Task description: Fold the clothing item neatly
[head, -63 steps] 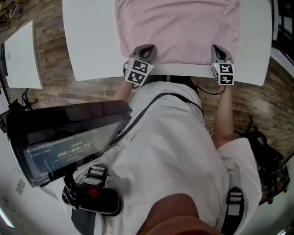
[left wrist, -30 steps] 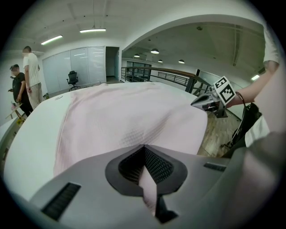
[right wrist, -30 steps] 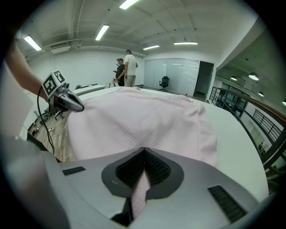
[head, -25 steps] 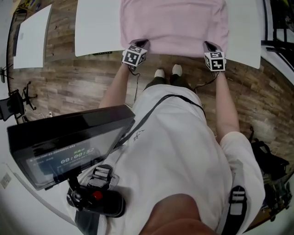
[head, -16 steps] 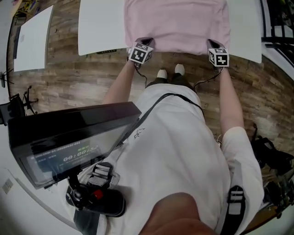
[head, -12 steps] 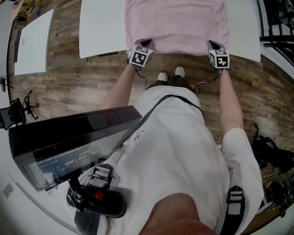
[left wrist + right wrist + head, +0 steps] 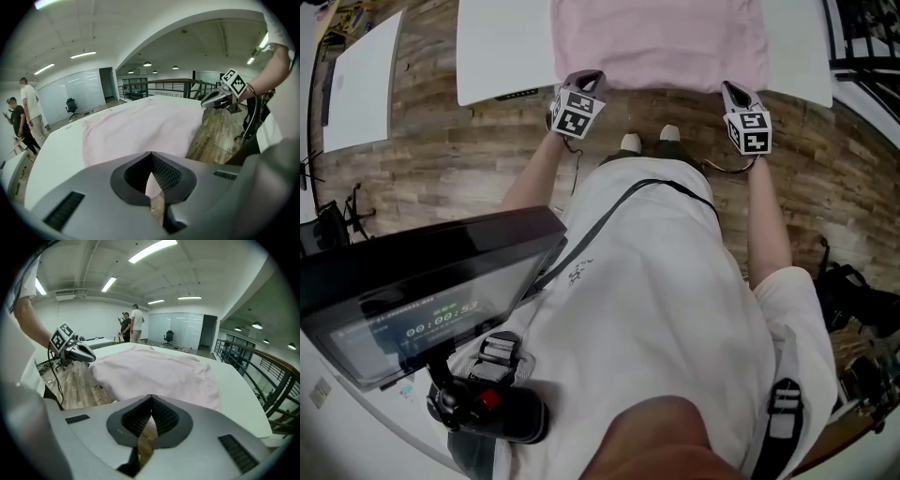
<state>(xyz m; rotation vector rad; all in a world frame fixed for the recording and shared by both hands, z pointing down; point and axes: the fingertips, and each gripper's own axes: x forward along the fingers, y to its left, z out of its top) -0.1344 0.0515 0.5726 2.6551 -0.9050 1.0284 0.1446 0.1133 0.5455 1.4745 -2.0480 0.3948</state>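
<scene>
Far left, a second white table (image 7: 356, 84); below, one dark screen (image 7: 422, 281). On the main white table (image 7: 497, 56), one pink garment (image 7: 661, 42), spread flat. Two grippers, left gripper (image 7: 583, 77) and right gripper (image 7: 729, 87), each clamped on a near hem corner. Two bystanders (image 7: 131, 324) beyond. Unlike earlier, standing farther back, two shoes (image 7: 630, 142) now showing.

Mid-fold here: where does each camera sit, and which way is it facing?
Head view: on the person's head, looking steeply down at the pink garment on the white table; torso, both forearms, left gripper and right gripper show.
Left gripper view: on the left gripper, looking along its shut jaws across the garment towards the right gripper and forearm.
Right gripper view: on the right gripper, mirrored, facing the left gripper and forearm.
Shared: both gripper views show the garment and the opposite gripper at its near corner.
</scene>
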